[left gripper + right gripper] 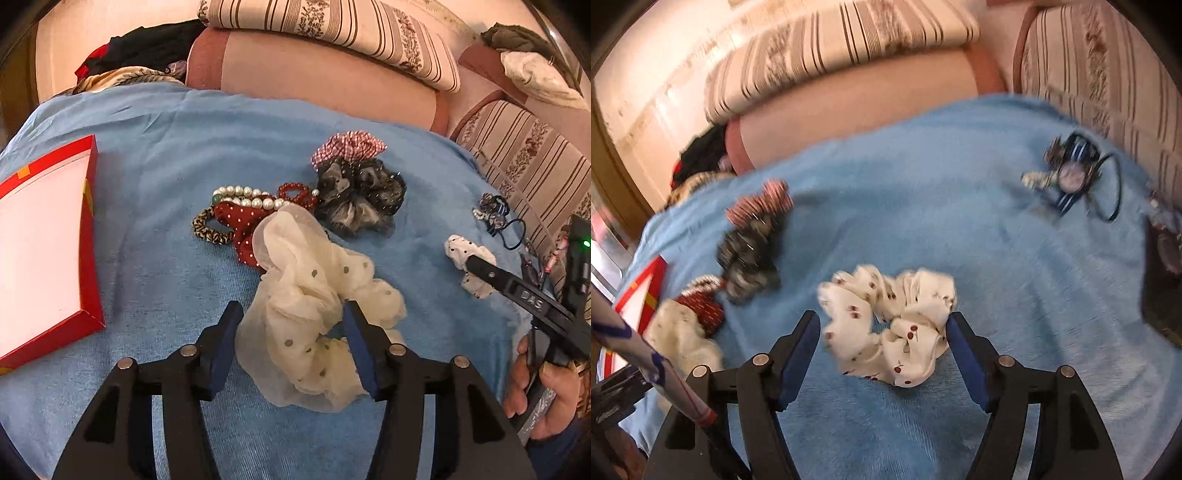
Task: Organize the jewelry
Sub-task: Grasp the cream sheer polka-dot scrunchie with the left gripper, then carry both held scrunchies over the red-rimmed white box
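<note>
Cream scrunchie [314, 325] lies flat, elongated away from camera, between left hand-held gripper [291, 314] fingers.

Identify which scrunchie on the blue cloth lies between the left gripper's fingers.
The sheer cream scrunchie with grey dots: it sits between the left gripper fingers, while the grey-black scrunchie and red gingham scrunchie lie farther away.

We read one marking: raised letters "DAS" on black finger of right gripper [476, 264], right side of left wrist view, letters tilted along finger. In right wrist view, small pale print on black part [607, 410] at lower left edge, too blurred to read. No other text legible.
</note>
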Tool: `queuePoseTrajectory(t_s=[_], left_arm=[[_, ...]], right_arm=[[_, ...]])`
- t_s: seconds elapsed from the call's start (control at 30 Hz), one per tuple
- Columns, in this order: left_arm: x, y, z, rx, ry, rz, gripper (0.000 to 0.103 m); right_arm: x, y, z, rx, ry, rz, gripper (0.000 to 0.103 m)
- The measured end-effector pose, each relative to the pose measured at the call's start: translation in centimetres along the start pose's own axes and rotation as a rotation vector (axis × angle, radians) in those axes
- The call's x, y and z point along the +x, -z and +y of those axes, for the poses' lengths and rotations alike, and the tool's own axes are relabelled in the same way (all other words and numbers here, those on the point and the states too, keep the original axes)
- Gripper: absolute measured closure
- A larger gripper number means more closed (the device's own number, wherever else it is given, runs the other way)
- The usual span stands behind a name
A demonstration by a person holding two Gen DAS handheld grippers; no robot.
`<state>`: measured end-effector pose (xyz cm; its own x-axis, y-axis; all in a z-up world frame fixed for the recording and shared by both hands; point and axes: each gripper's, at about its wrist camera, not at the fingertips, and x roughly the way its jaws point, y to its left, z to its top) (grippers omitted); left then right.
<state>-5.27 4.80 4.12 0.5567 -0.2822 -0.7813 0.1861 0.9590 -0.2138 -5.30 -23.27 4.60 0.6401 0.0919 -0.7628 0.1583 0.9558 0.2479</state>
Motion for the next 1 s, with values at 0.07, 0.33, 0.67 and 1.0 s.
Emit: queuePoseTrajectory(t_s=[0.07, 0.33, 0.67, 1.0], left_arm=[[0.6, 0.1, 0.0, 0.0, 0.008, 0.009, 0.049], [-0.5, 0.6, -1.0, 0.051, 0.006, -0.065, 0.094], [-5.2, -0.5, -1.9, 0.076, 0.012, -0.174, 0.094], [-8.5, 0.3, -1.7, 0.084, -0.002, -0.215, 0.094]], right_arm=[[0.9, 0.1, -0.1, 0.011, 0.011, 0.028, 0.052], [-1.4, 0.6, 0.3, -0.013, 0.0, -0.066, 0.086], [-6.0, 1.9, 3.9, -0.111, -0.117, -0.234, 0.086], [-8.3, 4.4, 6.8, -0.151, -0.164, -0.216, 0.086]])
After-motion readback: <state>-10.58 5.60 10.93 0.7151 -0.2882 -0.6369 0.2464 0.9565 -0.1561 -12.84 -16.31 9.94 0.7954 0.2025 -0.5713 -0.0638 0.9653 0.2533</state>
